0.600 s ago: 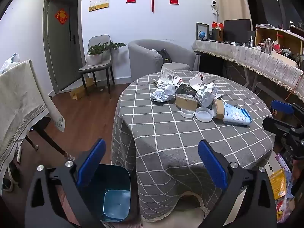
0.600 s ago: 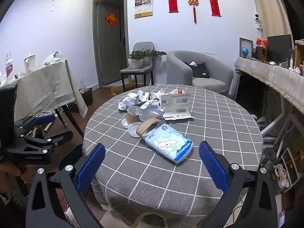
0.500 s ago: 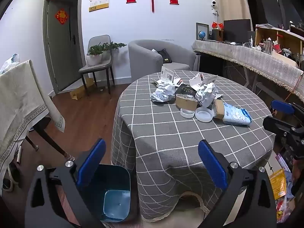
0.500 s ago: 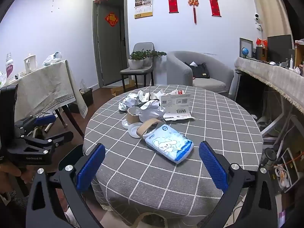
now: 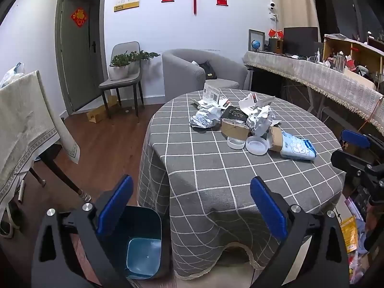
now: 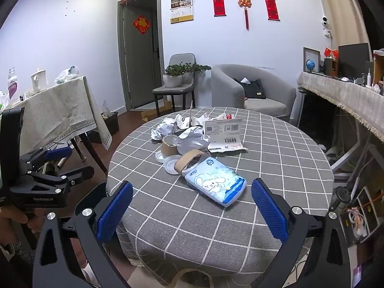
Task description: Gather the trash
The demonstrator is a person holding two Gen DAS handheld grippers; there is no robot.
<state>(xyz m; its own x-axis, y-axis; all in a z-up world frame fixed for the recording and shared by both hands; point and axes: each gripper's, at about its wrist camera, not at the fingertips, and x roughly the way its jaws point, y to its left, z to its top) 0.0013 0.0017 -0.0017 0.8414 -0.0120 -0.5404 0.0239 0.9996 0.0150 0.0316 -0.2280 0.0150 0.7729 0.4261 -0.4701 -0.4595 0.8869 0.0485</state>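
Lying on table (image 6: 288, 158): 2 cardboard rolls (image 6: 169, 146), 2 lids (image 6: 171, 165), 1 tissue pack (image 6: 216, 184)

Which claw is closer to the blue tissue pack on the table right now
Right. The right claw hangs open just short of the blue tissue pack, which lies almost between its fingers. The left claw is open too, farther back at the table's edge, above the bin.
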